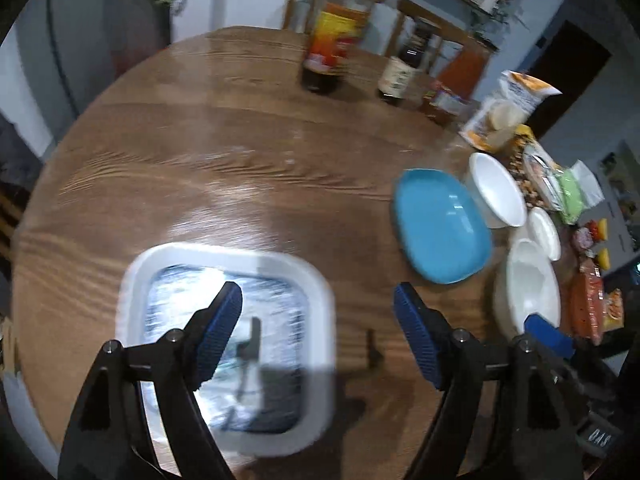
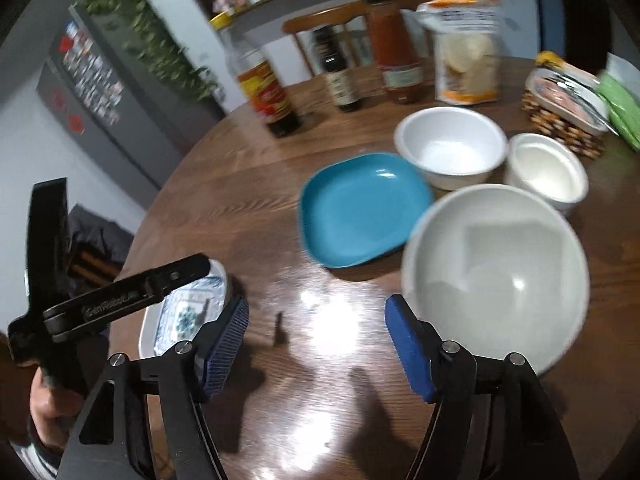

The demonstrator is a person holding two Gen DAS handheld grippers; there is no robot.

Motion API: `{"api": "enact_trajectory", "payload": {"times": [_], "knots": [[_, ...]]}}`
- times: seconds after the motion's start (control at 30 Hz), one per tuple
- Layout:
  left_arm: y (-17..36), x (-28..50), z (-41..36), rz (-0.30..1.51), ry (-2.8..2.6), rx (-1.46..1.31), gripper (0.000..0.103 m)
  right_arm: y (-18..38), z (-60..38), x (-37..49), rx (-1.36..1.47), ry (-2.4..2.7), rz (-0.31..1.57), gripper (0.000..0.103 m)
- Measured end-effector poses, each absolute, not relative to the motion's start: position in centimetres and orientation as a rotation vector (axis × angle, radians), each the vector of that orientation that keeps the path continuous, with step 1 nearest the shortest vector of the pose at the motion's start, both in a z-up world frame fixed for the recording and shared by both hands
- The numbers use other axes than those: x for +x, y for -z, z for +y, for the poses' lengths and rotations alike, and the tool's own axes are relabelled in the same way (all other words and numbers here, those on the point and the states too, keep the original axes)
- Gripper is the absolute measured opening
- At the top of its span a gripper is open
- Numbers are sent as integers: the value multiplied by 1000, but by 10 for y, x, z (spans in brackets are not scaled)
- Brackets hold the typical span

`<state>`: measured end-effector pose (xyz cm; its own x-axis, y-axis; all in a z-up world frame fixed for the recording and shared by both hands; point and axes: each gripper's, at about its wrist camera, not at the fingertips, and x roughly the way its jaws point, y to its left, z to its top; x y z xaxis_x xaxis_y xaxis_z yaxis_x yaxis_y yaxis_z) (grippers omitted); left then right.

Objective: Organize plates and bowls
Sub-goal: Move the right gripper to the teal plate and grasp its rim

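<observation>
Both tools were open and held nothing: the left tool (image 1: 318, 300) hung over the square patterned plate (image 1: 224, 344), the right tool (image 2: 316, 316) over bare surface (image 2: 260, 208). The blue plate (image 2: 360, 208) and big white bowl (image 2: 496, 272) sat close by. They looked hard, smooth, slippery and breakable, so pinching a rim seemed best.

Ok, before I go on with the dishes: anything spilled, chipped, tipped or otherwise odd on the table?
Nothing stands out. The blue plate, the three white bowls and the patterned square plate all sit upright on the table. No spill or chip shows, though blur hides fine detail. Both grippers are open and empty.
</observation>
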<state>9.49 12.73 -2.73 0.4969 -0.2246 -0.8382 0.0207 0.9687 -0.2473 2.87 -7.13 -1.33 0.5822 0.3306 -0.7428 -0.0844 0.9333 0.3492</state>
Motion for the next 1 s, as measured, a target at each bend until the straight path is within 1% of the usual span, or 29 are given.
{"api": "enact_trajectory", "payload": {"times": [0.2, 0.23, 0.27, 0.3, 0.33, 0.4, 0.43, 0.47, 0.5, 0.53, 0.73, 0.93, 1.0], "knots": [[48, 135, 78, 1115, 220, -257, 77, 15, -103, 20, 336, -175, 917, 71], [53, 145, 67, 1120, 216, -237, 73, 15, -108, 18, 342, -166, 918, 71], [55, 150, 62, 1120, 210, -218, 68, 16, -112, 17, 348, -158, 919, 71], [58, 158, 55, 1125, 202, -190, 53, 17, -115, 16, 353, -151, 919, 71], [63, 165, 49, 1143, 208, -176, 41, 18, -120, 14, 357, -144, 918, 71], [72, 177, 41, 1174, 219, -162, 30, 20, -127, 14, 370, -129, 919, 71], [79, 184, 36, 1193, 207, -131, 26, 21, -130, 13, 375, -124, 920, 71], [82, 186, 35, 1198, 200, -120, 22, 21, -132, 14, 380, -119, 920, 71], [80, 187, 33, 1169, 189, -96, 16, 22, -134, 14, 383, -119, 917, 71], [80, 191, 32, 1179, 187, -78, 11, 21, -134, 14, 382, -120, 915, 71], [77, 198, 45, 1177, 189, -25, 9, 20, -118, 29, 350, -167, 924, 71], [75, 208, 92, 1192, 148, 37, 9, 22, -84, 72, 303, -240, 972, 71], [73, 209, 105, 1190, 133, 70, 9, 22, -66, 95, 244, -246, 981, 71]]}}
